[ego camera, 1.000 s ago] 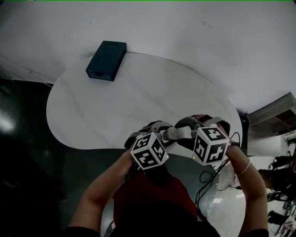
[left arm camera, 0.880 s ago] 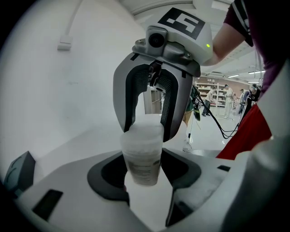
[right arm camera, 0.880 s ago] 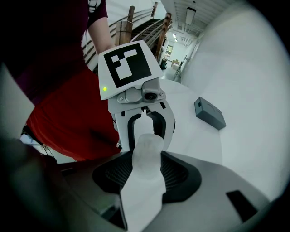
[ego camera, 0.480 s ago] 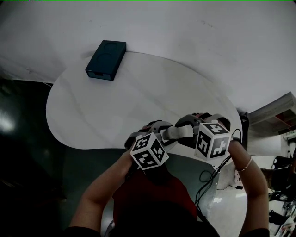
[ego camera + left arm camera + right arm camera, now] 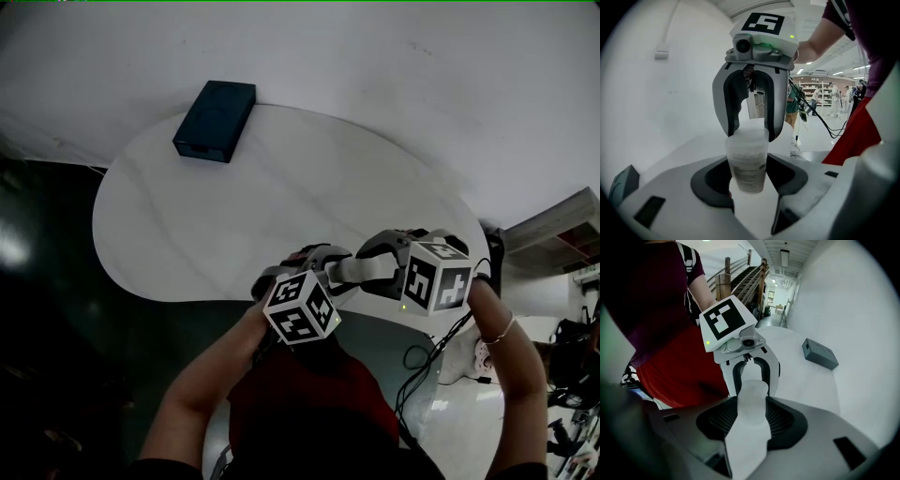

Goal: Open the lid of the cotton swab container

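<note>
The cotton swab container (image 5: 748, 161) is a clear cylinder with a printed label, held level between both grippers over the table's near edge. My left gripper (image 5: 749, 183) is shut on its body. My right gripper (image 5: 751, 420) is shut on the frosted lid (image 5: 751, 404) at the other end. In the head view the container (image 5: 357, 271) bridges the left gripper (image 5: 323, 274) and the right gripper (image 5: 378, 265), which face each other. In the left gripper view the right gripper's fingers (image 5: 732, 108) clasp the far end. The seam between lid and body is hidden.
A dark teal box (image 5: 215, 122) lies at the far left edge of the white rounded table (image 5: 206, 234); the same box (image 5: 820, 354) shows in the right gripper view. Black cables (image 5: 427, 361) hang near the person's right arm. A white wall rises behind the table.
The right gripper's marker cube has turned and shifted slightly right and up while still clamped on the lid. The left gripper has barely moved.
</note>
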Demonstrator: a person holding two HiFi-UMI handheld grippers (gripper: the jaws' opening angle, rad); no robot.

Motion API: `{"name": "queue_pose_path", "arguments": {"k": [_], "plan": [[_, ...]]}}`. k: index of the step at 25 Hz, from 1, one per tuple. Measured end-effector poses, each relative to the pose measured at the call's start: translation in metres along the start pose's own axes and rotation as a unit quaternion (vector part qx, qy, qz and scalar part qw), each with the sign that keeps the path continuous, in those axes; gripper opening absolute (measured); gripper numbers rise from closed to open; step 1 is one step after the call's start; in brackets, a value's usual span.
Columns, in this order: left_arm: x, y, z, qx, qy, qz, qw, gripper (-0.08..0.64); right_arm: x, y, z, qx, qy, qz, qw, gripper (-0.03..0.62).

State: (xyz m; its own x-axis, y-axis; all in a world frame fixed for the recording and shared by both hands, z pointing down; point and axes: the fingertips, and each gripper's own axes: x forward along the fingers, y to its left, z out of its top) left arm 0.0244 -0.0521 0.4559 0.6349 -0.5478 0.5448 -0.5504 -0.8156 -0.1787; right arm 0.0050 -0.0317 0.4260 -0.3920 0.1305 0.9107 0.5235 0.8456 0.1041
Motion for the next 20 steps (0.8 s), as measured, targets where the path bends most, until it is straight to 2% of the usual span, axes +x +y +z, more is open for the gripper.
{"name": "queue_pose_path", "arguments": {"k": [5, 9, 13, 20], "plan": [[0.0011, 0.0053, -0.0052, 0.0, 0.018, -0.005, 0.9998, 0.239, 0.0052, -0.0045, -0.0014, -0.024, 0.027, -0.036, 0.999, 0.195], [0.001, 0.0074, -0.0026, -0.019, 0.016, -0.011, 0.9996, 0.239, 0.0047, -0.0073, -0.0025, -0.03, 0.031, -0.043, 0.998, 0.195], [-0.0005, 0.0061, 0.0011, -0.013, 0.009, -0.008, 0.9998, 0.239, 0.001, -0.006, -0.0018, -0.031, 0.025, -0.034, 0.999, 0.198], [-0.0028, 0.0063, 0.0029, 0.008, 0.0, 0.001, 1.0, 0.238, -0.0039, -0.0066, 0.0038, 0.0, -0.008, -0.002, 1.0, 0.193]]}}
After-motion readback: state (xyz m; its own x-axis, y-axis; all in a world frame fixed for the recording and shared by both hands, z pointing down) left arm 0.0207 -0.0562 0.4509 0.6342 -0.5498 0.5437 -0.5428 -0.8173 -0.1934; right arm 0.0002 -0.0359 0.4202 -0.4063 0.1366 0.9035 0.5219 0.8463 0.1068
